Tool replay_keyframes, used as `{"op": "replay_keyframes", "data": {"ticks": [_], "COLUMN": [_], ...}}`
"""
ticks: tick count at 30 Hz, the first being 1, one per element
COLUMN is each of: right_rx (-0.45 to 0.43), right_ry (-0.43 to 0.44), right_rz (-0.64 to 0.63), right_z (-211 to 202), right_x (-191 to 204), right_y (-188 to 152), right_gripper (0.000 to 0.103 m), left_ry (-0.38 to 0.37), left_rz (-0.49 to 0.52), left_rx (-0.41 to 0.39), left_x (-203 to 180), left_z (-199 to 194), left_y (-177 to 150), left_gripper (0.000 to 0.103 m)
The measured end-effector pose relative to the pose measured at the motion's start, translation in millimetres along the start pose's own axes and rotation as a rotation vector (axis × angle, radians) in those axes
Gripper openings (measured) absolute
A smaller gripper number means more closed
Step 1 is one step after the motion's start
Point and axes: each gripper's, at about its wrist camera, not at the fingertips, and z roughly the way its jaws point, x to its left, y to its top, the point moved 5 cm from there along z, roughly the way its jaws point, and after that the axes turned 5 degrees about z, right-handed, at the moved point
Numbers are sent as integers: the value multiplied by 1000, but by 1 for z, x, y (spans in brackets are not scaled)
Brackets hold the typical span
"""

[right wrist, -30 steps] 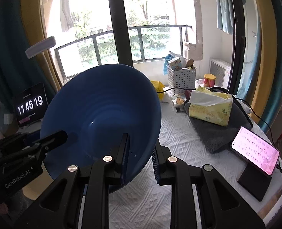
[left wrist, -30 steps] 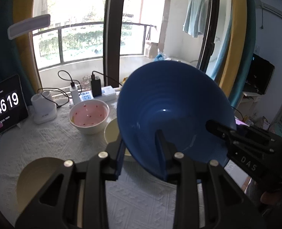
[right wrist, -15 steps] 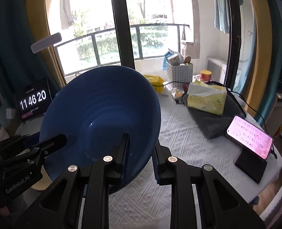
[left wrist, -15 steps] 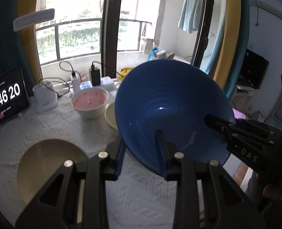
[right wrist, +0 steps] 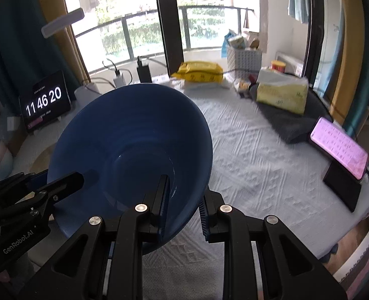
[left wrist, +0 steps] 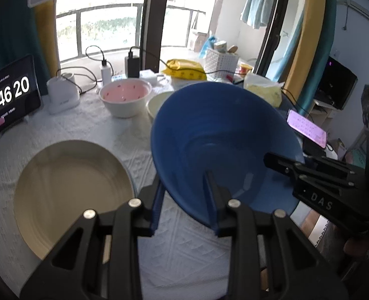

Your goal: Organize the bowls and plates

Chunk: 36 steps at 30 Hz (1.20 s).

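Note:
A large blue bowl [left wrist: 217, 135] [right wrist: 134, 140] hangs tilted above the white tablecloth, gripped on its rim from two sides. My left gripper [left wrist: 184, 200] is shut on the near rim, one finger inside and one outside. My right gripper [right wrist: 184, 202] is shut on the opposite rim the same way; it shows in the left wrist view as a black finger [left wrist: 287, 165]. A beige plate [left wrist: 69, 192] lies flat to the left of the bowl. Behind stand a pink bowl [left wrist: 125, 96] and a cream bowl [left wrist: 159, 102], partly hidden by the blue one.
A tablet clock [left wrist: 8, 97] stands at the left edge and a white charger base [left wrist: 62, 92] beside it. A lit phone on a stand [right wrist: 339, 147], a yellow tissue pack [right wrist: 282, 93] on grey cloth, a yellow bag [right wrist: 199, 71] and a white basket [right wrist: 244, 57] are at the right and back.
Both grippers have sunk toward the table with the blue bowl and tipped further down. The beige plate and the tabletop now fill more of the views. Both grips are unchanged.

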Motion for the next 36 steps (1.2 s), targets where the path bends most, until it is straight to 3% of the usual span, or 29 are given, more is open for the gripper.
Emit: {"op": "replay_keyframes", "data": {"ticks": [15, 19, 25, 36], "right_rx": [109, 92, 40, 22], "right_ry": [56, 30, 11, 38], "right_rz": [63, 46, 46, 25], "right_z": [25, 24, 14, 12], "right_x": [-7, -10, -20, -15], "right_y": [-13, -9, 2, 12], "right_gripper": [25, 36, 37, 37], "left_ry": [-23, -15, -9, 8], "left_rz": [-16, -22, -31, -21], "left_rx": [67, 67, 50, 4], "left_x": [7, 11, 16, 14], "left_z": [12, 12, 7, -5], "left_y": [-14, -15, -12, 4], "left_gripper": [31, 32, 33, 33]}}
